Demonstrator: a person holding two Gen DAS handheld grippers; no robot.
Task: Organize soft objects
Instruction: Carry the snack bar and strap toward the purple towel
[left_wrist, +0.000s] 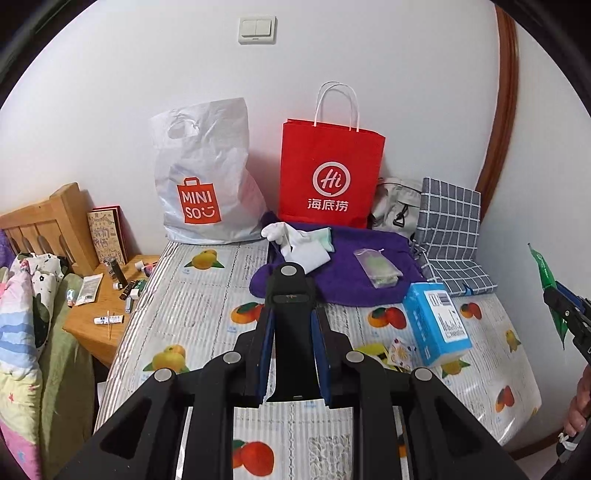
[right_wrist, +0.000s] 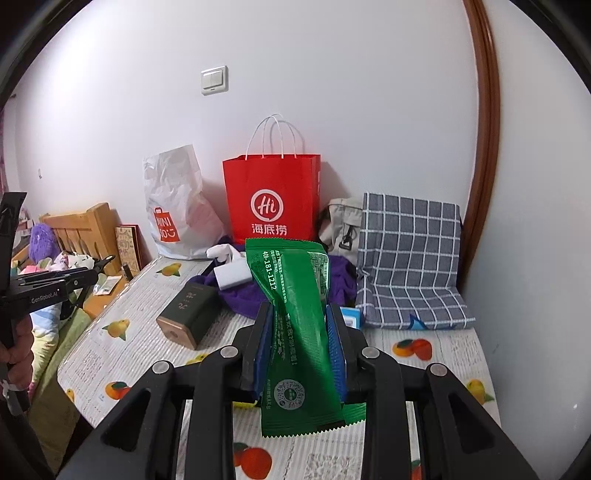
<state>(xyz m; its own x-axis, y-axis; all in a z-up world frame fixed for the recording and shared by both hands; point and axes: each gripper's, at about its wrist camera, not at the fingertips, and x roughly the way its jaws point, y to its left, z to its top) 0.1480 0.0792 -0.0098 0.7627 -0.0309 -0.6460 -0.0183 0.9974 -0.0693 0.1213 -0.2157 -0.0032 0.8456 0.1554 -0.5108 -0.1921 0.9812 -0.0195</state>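
My right gripper (right_wrist: 300, 314) is shut on a green snack packet (right_wrist: 295, 317) and holds it upright above the table; the packet also shows at the right edge of the left wrist view (left_wrist: 550, 291). My left gripper (left_wrist: 290, 314) is shut on a black box-like object (left_wrist: 290, 325) and holds it above the table. A purple towel (left_wrist: 354, 273) lies at the back with white socks (left_wrist: 299, 243) and a clear pouch (left_wrist: 376, 267) on it. A red paper bag (left_wrist: 330, 177) and a white MINISO bag (left_wrist: 207, 177) stand against the wall.
A blue tissue pack (left_wrist: 436, 325) lies right of centre on the fruit-print table (left_wrist: 207, 295). A dark green box (right_wrist: 188, 314) lies left in the right wrist view. A checked cushion (right_wrist: 410, 258) and grey backpack (right_wrist: 343, 225) sit back right. A cluttered wooden nightstand (left_wrist: 99, 317) and bedding (left_wrist: 22, 314) are left.
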